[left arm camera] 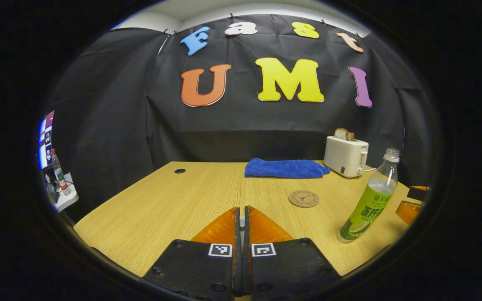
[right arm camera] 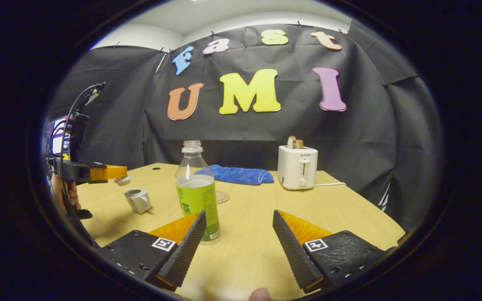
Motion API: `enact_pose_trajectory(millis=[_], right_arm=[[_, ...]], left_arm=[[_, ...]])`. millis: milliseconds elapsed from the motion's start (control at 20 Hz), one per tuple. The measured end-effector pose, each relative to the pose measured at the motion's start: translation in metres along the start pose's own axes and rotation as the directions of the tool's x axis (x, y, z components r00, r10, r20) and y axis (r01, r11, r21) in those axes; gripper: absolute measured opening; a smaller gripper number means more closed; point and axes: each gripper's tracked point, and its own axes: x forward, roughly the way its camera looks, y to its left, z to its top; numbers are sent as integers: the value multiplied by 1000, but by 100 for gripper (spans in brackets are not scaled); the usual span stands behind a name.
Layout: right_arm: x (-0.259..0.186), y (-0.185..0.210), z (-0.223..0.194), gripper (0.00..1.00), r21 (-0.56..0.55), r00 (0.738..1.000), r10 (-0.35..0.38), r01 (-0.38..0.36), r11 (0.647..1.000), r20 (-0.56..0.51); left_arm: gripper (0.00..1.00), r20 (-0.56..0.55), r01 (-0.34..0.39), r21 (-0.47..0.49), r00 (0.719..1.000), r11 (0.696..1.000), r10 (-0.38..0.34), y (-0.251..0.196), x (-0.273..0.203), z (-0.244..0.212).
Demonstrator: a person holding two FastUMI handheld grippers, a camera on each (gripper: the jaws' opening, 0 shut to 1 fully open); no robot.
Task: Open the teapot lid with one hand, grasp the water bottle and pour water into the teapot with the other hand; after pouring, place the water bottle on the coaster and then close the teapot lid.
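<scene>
One clear plastic water bottle (right arm camera: 196, 191) with a green label, uncapped and partly filled, stands upright on the light wooden table (right arm camera: 349, 209). In the right gripper view it rises just behind the left finger of the right gripper (right arm camera: 239, 246), whose jaws are spread wide and grip nothing; the bottle is not between them. Left of the bottle sits a small silver metal teapot (right arm camera: 138, 200) with its top uncovered. Above it the left gripper (right arm camera: 122, 179) is raised off the table with a small round silver lid (right arm camera: 122, 180) at its fingertips. In the left gripper view that gripper's (left arm camera: 243, 217) fingers are pressed nearly together; the lid itself cannot be made out there. A round brown cork coaster (left arm camera: 303, 198) lies bare on the table, left of the bottle (left arm camera: 370, 200) and apart from it. Beyond it, a folded blue cloth (left arm camera: 285, 168) lies near the back edge, beside a white toaster (left arm camera: 345, 156) with bread in its slot.
</scene>
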Motion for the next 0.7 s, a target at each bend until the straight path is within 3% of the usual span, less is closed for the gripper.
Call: enact_pose_trajectory(millis=[300,700], right_arm=[[17,41,2,96,-25,996,85,-85,996,-10],[52,56,-3,96,-29,999,33,-35,999,-41]], left_arm=[[3,64,10,-60,998,998,-6,6,-33,9],[3,114,21,-81,993,997,-12,18,-54,20]])
